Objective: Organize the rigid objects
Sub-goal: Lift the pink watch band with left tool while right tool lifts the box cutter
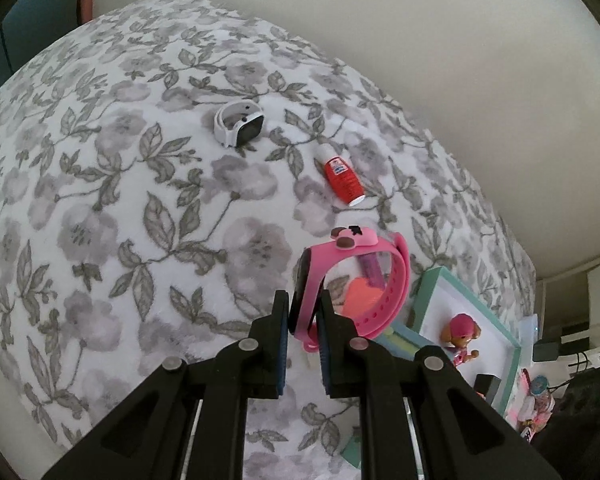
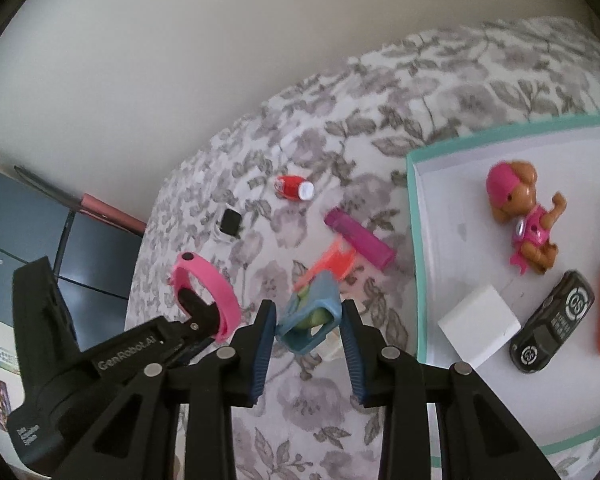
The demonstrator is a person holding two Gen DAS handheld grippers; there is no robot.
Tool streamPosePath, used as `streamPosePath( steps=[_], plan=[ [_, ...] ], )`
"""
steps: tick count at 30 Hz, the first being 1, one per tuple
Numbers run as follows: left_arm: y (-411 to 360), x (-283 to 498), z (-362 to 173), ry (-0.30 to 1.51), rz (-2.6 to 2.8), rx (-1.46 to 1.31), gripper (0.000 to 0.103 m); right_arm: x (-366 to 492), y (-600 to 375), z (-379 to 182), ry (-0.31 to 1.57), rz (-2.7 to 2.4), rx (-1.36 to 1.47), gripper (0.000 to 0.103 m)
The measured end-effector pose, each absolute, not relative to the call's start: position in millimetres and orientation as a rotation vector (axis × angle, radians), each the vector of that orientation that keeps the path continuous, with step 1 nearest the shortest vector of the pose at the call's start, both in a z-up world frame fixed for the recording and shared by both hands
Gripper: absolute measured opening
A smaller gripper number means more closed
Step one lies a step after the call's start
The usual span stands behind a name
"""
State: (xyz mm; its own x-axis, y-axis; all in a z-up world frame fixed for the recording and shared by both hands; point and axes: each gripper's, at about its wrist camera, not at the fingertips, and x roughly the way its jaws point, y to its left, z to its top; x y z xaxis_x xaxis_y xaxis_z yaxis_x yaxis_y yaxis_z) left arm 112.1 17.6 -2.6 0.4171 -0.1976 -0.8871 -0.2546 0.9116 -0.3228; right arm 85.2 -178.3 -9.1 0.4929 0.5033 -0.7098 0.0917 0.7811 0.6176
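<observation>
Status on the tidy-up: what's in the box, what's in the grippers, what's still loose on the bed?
Done: dog figure, toy car and white block lie in the box. In hand: left gripper clamps the pink watch; right gripper grips a blue watch. Left: white watch, red bottle, purple marker, orange piece.

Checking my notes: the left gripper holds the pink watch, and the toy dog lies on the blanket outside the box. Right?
Not quite. The left gripper does hold the pink watch, but the toy dog lies inside the box, not on the blanket. The right wrist view shows it.
</observation>
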Motion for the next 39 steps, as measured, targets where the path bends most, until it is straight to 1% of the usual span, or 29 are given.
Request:
streamPosePath(
  steps=[2,3,4,10,18,27,30,39],
  plan=[
    [17,112,0,1.145,0.029,-0.448,0.013,85,-179,-4,1.025,0.275,0.653,0.032],
    [17,112,1,1.141,0.027,-0.446,0.013,84,-180,-1,1.016,0.278,0.654,0.024],
    [17,112,2,1.139,0.028,-0.445,0.013,84,-180,1,1.013,0.271,0.647,0.022],
    [17,111,3,1.136,0.027,-0.444,0.013,86,-178,-8,1.055,0.234,0.607,0.020],
    [13,112,-1,1.157,0.023,-0.429,0.013,88,-172,-15,1.070,0.236,0.574,0.020],
    [12,114,-23,1.222,0.042,-0.429,0.014,89,-158,-17,1.080,0.249,0.520,0.020],
    [12,114,-27,1.233,0.039,-0.438,0.014,90,-156,-20,1.097,0.248,0.512,0.022],
    [17,115,-39,1.264,0.051,-0.470,0.014,94,-161,-28,1.085,0.276,0.614,0.024]
  ],
)
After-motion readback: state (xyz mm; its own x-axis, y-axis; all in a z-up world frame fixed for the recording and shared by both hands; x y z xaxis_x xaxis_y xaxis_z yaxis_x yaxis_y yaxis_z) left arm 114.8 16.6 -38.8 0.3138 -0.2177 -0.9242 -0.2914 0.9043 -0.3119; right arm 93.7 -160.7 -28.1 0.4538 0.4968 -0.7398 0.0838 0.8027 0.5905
